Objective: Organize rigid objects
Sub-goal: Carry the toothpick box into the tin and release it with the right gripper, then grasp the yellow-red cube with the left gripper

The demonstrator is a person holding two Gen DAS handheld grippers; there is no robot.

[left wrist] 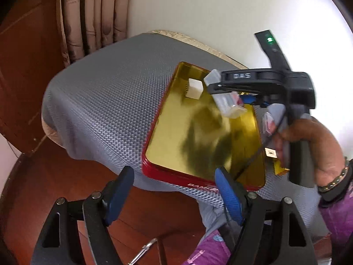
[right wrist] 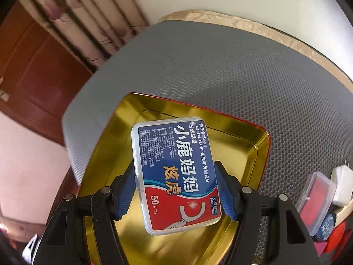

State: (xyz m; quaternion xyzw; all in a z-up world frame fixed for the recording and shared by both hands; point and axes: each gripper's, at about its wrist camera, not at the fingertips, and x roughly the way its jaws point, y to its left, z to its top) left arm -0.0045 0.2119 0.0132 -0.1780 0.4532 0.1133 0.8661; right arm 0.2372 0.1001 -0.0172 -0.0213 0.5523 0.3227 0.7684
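A: Blue-padded left tongs [left wrist: 174, 195] fill the bottom of the left wrist view, spread wide, nothing between the pads. They hang over the near edge of the table [left wrist: 99, 101], which has a grey mesh cover.

B: Right tongs?

A: Right tongs [right wrist: 175, 190] clenched on a clear dental floss box [right wrist: 176, 174], one pad on each long side, blue and red label facing the camera. From the left wrist view you can see a hand [left wrist: 313, 145] gripping that tool.

B: Where's the box?

A: Held above the open gold tin [right wrist: 247, 132] with the red outer rim. Can't tell if it touches the tin floor.

B: Anything in the tin?

A: One small white block [left wrist: 195, 88] near the far corner.

B: Off to the side?

A: On the right edge of the right wrist view, a clear case with red contents [right wrist: 315, 196] and a white block [right wrist: 342, 185] beside it, outside the tin.
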